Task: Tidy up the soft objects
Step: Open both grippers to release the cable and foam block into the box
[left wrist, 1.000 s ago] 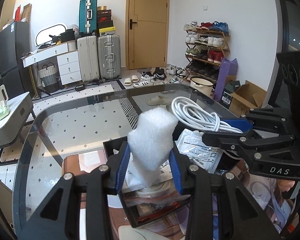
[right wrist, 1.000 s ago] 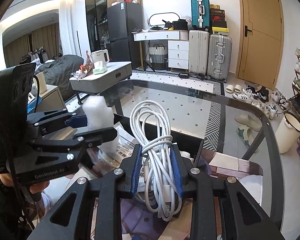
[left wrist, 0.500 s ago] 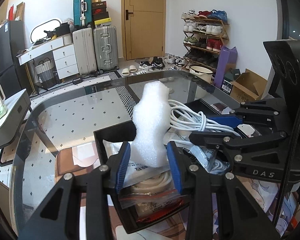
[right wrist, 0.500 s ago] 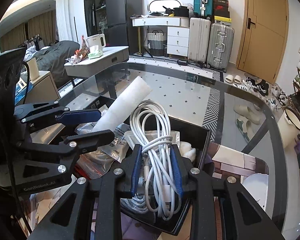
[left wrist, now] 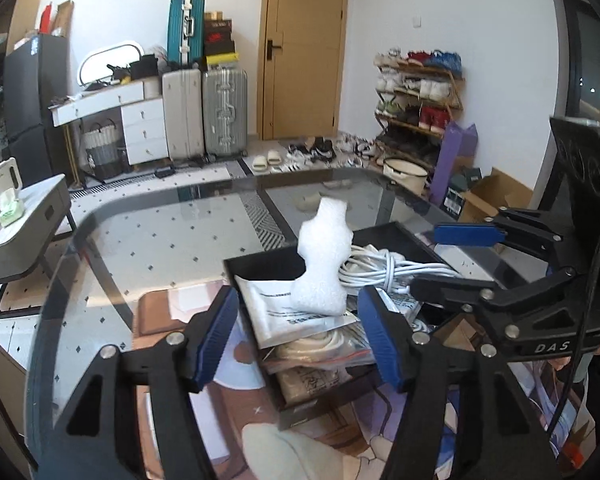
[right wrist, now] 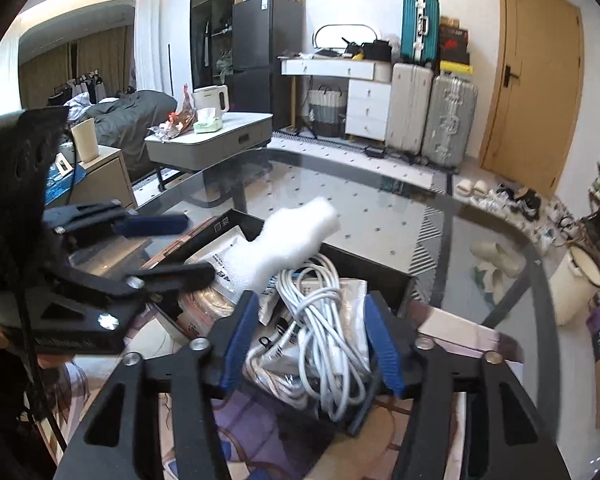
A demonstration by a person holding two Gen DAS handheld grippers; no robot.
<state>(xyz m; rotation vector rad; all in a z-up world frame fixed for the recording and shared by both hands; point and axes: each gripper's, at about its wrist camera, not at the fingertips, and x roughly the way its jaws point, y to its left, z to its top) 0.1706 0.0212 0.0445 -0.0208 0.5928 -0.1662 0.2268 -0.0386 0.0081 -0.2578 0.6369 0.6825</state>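
Observation:
A black box on the glass table holds plastic packets, a white foam piece and a coiled white cable. My left gripper is open, its blue pads apart on either side of the foam's base, not touching it. In the right wrist view the foam leans across the box. The cable lies on the packets. My right gripper is open, pads wide on either side of the cable. Each gripper shows in the other's view: the right, the left.
The box stands on a printed mat at the near part of the glass table. A white round item lies in front of the box. Suitcases, a door and a shoe rack stand far behind.
Both grippers have opened. The left let go of the foam and the right let go of the cable; both items now rest in the box, and the grippers have drawn back slightly.

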